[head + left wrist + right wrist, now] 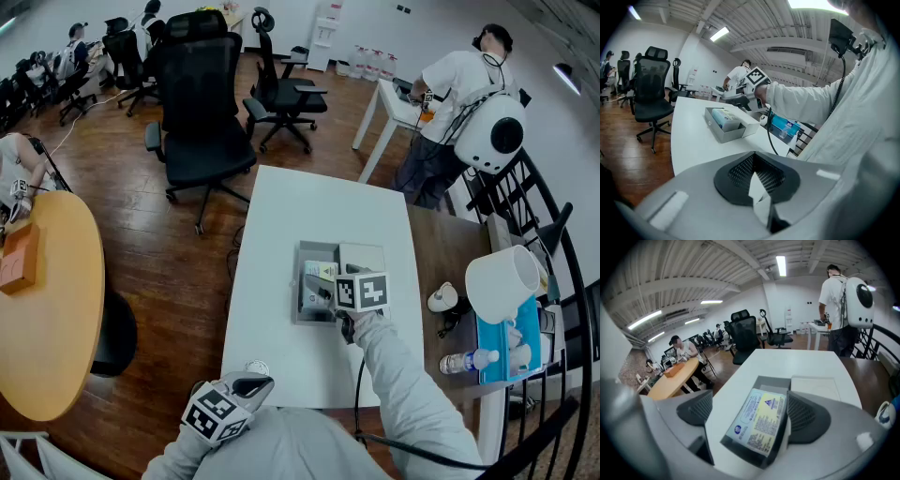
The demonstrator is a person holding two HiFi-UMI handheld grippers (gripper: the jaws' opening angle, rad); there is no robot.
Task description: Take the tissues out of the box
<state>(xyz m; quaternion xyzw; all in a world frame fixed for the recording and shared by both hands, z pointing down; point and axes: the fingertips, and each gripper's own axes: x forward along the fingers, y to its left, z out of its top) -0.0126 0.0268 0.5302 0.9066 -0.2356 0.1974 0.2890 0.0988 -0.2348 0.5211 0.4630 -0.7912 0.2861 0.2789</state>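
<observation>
Right gripper view: my right claw (751,414) is open, its pads astride the tissue pack (761,420) lying in the grey box (771,382) on the white surface (787,362). I judge gripping is next: close, then lift straight up. My left claw (756,176), held back, pinches a white scrap (759,197).

Office: swivel chairs (202,98), desks (42,300).

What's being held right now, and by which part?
Right gripper: nothing; jaws open around the blue-and-white tissue pack in the grey box. Left gripper: shut on a small white scrap.
</observation>
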